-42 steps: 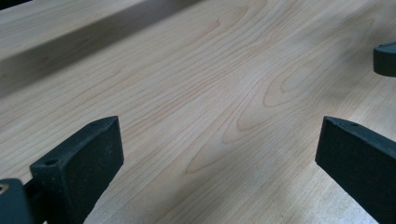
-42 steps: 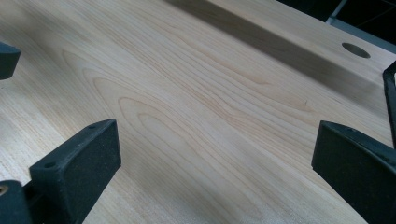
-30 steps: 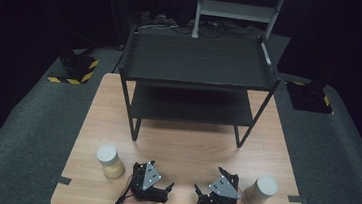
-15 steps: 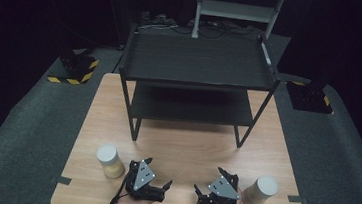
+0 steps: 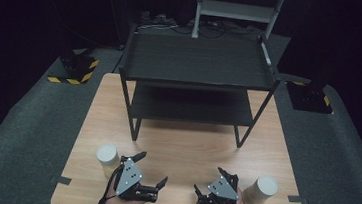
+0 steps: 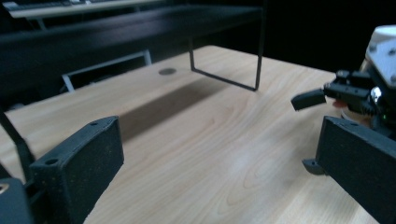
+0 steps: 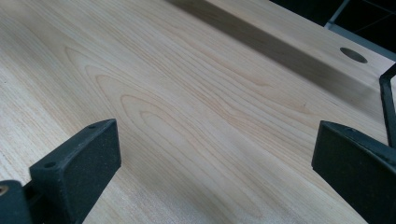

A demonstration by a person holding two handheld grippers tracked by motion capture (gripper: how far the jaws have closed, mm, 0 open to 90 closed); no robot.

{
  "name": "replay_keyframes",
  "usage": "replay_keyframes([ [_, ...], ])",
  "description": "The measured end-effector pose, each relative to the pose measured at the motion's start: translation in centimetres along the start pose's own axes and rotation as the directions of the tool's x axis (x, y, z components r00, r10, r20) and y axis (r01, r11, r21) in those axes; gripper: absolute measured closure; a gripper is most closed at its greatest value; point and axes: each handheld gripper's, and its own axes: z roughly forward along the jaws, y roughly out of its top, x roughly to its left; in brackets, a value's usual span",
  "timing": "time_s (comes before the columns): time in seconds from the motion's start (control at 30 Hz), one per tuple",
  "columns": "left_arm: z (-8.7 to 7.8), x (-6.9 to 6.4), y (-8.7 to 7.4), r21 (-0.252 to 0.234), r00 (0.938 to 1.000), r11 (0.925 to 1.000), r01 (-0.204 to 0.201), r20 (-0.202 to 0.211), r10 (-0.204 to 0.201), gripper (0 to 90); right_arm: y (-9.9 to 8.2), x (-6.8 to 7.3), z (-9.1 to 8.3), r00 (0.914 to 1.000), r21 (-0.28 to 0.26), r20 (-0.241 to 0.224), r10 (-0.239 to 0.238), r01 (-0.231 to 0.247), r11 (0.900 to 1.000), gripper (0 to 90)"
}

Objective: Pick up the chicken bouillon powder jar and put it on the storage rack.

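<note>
Cups are flanking both grippers: left cup [image 5: 107, 156] sitting at ten o'clock of left gripper [image 5: 150, 172], right cup [image 5: 261, 190] beside right gripper [image 5: 210, 183]; fingers gaping wide, shelf rack [image 5: 197, 63] standing ahead.

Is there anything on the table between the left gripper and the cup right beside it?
Nothing visible. The left gripper, open, sits just right of the cup on the table, with only bare wood in the gap between them.
</note>
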Motion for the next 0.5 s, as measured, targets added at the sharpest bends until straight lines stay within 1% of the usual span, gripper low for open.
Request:
replay_keyframes([
  [0.17,-0.9,0.5,0.0,-0.032,0.9997,0.9994,0.012,-0.020,-0.012,1.1,0.0,0.0,0.0,1.0000,0.001,0.000,-0.002,0.002,1.0000,0.6],
  [0.2,-1.1,0.6,0.0,-0.035,0.9996,0.9993,0.013,-0.023,-0.013,1.1,0.0,0.0,0.0,1.0000,0.002,-0.001,-0.002,0.002,1.0000,0.6],
  [0.27,-1.5,0.8,0.0,-0.041,0.9991,0.9991,0.008,-0.041,-0.009,1.1,0.1,0.1,0.0,1.0000,0.003,-0.001,-0.005,0.005,1.0000,0.6],
  [0.5,-2.6,1.6,-0.1,-0.062,0.9963,0.9978,0.023,-0.081,-0.028,1.1,0.1,0.1,0.0,0.9999,0.004,-0.003,-0.017,0.017,0.9999,0.6],
])
